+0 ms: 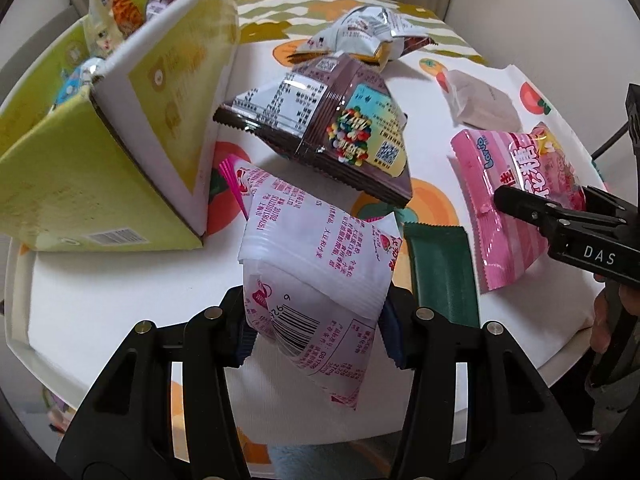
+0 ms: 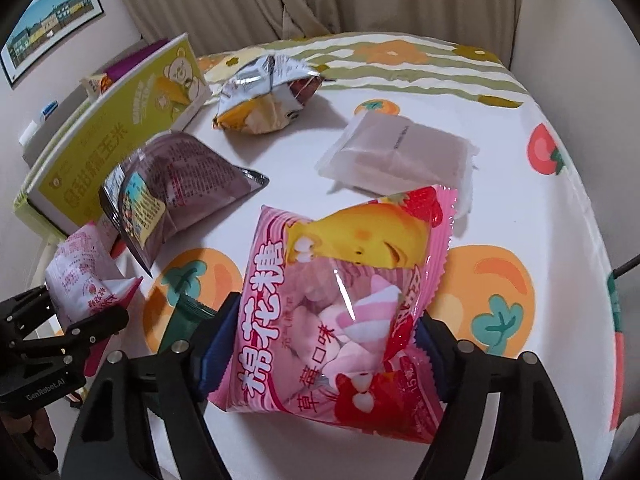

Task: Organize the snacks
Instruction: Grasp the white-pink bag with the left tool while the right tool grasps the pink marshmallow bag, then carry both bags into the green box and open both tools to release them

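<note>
My left gripper (image 1: 316, 328) is shut on a white snack packet with pink print (image 1: 312, 272) and holds it above the table, just right of the open yellow-green box (image 1: 120, 168). The box holds several snacks. My right gripper (image 2: 320, 344) has its fingers against both sides of a pink marshmallow bag (image 2: 340, 300) that lies on the table; it also shows in the left wrist view (image 1: 516, 200). The white packet also shows at the left of the right wrist view (image 2: 86, 280).
On the fruit-print tablecloth (image 2: 500, 152) lie a brown candy bag (image 1: 332, 136), a silver and yellow bag (image 1: 368, 32), a translucent white packet (image 2: 396, 152) and a dark green bar (image 1: 444, 272). Curtains hang behind the table.
</note>
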Motion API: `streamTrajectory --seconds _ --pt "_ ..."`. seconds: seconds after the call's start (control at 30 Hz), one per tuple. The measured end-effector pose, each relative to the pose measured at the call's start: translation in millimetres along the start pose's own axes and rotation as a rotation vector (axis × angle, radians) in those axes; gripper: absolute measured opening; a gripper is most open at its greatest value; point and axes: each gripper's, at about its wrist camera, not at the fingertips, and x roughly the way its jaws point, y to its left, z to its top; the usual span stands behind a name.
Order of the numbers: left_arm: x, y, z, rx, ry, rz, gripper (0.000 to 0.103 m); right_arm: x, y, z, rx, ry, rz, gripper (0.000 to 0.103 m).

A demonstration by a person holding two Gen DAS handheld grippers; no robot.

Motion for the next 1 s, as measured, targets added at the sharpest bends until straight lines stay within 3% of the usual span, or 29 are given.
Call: streamTrajectory --seconds 0.2,0.57,0.77,1.0 --pt "-22.0 -6.1 3.5 0.004 -0.021 -0.011 0.047 -23.4 -2.2 5.5 0.010 -0.027 0.005 0.074" --pt "-111.8 -10.7 29.3 -0.001 -0.147 -0.031 0.047 -97.0 13.0 35.9 0.013 -0.117 0.017 0.074" --pt "-154.1 20.5 56.2 -0.023 -0.234 -0.019 0.047 -133.8 41.6 64.2 -0.011 -0.188 0.042 0.074" --pt "-176.0 83.2 91.9 -0.058 -0.286 0.007 0.047 -144.7 98.9 102.7 -0.066 -0.251 0.083 0.074"
